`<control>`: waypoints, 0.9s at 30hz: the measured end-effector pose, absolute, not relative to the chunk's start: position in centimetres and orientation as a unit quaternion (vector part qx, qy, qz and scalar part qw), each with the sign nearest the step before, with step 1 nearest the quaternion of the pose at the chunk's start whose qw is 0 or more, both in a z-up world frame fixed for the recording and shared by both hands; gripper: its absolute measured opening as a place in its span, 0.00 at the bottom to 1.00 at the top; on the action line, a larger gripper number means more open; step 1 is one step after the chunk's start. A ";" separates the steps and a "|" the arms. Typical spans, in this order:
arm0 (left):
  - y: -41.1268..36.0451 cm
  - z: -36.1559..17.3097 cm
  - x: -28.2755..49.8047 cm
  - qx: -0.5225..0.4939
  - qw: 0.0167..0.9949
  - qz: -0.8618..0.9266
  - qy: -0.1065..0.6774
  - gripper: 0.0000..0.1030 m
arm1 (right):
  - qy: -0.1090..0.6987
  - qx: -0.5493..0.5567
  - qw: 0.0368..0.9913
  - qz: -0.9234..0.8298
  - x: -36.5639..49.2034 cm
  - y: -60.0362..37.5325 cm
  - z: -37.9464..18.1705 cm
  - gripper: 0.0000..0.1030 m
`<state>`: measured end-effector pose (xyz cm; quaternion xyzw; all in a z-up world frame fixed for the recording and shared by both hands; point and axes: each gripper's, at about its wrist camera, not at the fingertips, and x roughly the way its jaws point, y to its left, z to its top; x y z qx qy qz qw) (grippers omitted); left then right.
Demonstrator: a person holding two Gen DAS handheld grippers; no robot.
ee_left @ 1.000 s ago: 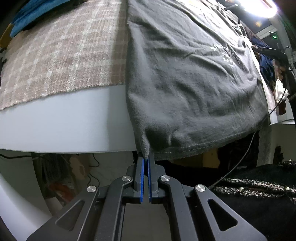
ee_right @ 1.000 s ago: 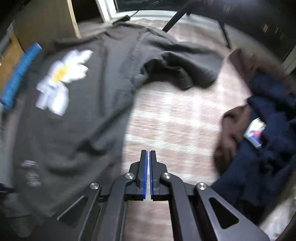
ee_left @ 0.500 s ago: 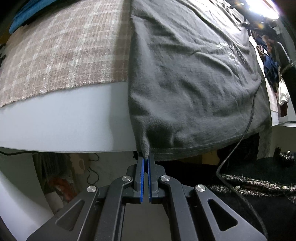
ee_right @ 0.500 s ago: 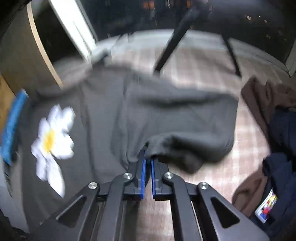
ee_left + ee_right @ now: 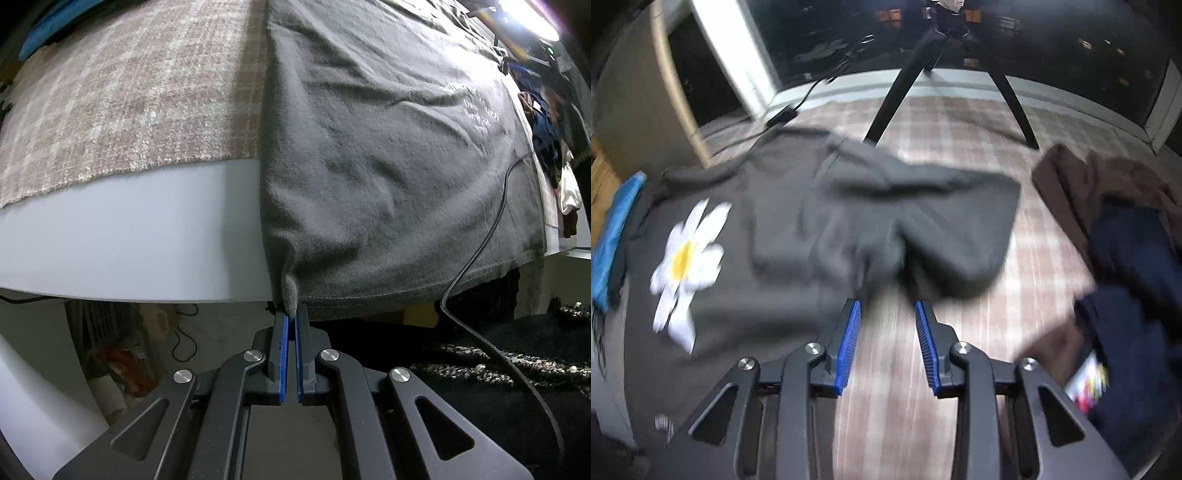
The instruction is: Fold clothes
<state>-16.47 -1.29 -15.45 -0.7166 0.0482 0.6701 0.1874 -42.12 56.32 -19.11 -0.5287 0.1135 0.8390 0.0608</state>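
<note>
A dark grey T-shirt [image 5: 388, 155] with small white lettering lies over the plaid cloth [image 5: 122, 96] and hangs off the white table edge [image 5: 129, 236]. My left gripper [image 5: 291, 314] is shut on the shirt's bottom hem corner, just below that edge. In the right wrist view the same grey T-shirt [image 5: 783, 236] shows a white daisy print [image 5: 687, 262], and its sleeve [image 5: 923, 229] lies folded inward. My right gripper [image 5: 887, 308] is opening just short of that sleeve's edge, with only plaid cloth between its blue pads.
A brown garment [image 5: 1108, 184] and a navy one [image 5: 1134, 280] are piled at the right. Tripod legs [image 5: 901, 88] stand on the far side of the table, and a blue item [image 5: 613, 236] lies at the left edge. A black cable [image 5: 491, 236] hangs across the shirt's hem.
The right gripper carried the sleeve inward across the shirt, then parted its jaws and let the fabric go. The left gripper kept its hold on the hem corner, shifting slightly.
</note>
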 end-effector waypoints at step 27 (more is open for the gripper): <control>2.5 -15.6 -9.7 -0.686 0.194 0.699 0.063 0.02 | 0.070 -0.584 -0.027 0.808 -30.7 48.7 -21.4 0.03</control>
